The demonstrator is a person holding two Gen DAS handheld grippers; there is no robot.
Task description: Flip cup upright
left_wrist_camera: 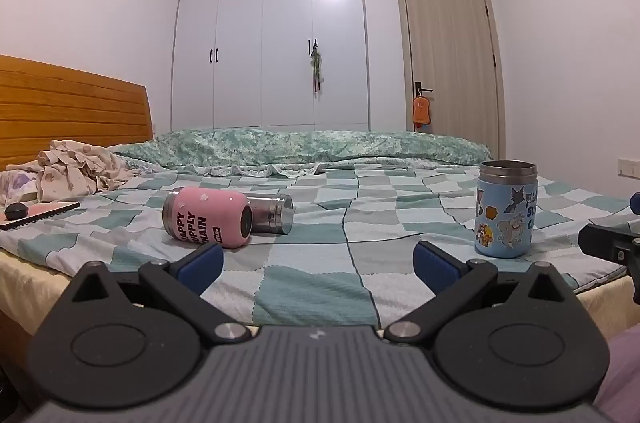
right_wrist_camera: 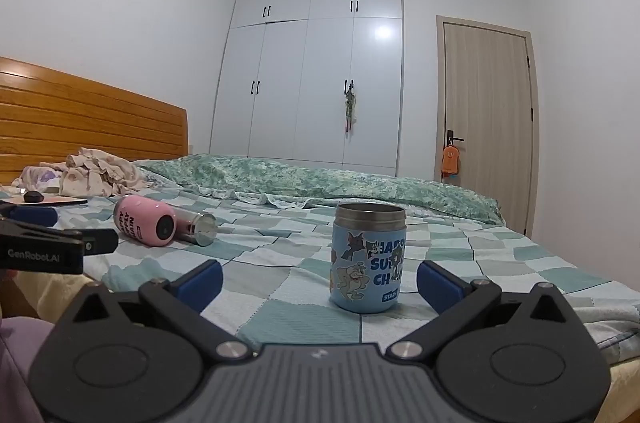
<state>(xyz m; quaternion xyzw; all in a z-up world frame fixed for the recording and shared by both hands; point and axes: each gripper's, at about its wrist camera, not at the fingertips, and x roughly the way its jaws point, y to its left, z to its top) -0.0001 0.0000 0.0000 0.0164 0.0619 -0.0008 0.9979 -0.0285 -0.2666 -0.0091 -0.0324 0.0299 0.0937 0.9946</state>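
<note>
Both of my grippers sit low at the near edge of the bed, fingers spread wide and holding nothing. On the left wrist camera my left gripper [left_wrist_camera: 318, 265] faces bare checkered bedspread [left_wrist_camera: 320, 287], its blue pads well apart. Ahead and a little to the left lies the pink cup [left_wrist_camera: 208, 219] — on its side, dark base turned toward me, printed lettering running along its body. Right behind it, touching or nearly so, a steel cup [left_wrist_camera: 274, 213] also lies on its side.

Over on the right wrist camera, my right gripper [right_wrist_camera: 320, 281] is open too, and the blue cartoon cup [right_wrist_camera: 369, 257] stands upright just beyond the fingertips, nearer the right-hand pad [right_wrist_camera: 438, 283], steel rim up. From here the pink cup [right_wrist_camera: 146, 225] shows far off to the left, still tipped over, the steel cup [right_wrist_camera: 200, 227] beside it.

Further back — a rumpled green quilt [right_wrist_camera: 320, 183] across the bed, a heap of pale clothes [left_wrist_camera: 76, 171] by the wooden headboard [left_wrist_camera: 72, 103], white wardrobe [left_wrist_camera: 272, 35] and a closed door [left_wrist_camera: 450, 51] beyond.
</note>
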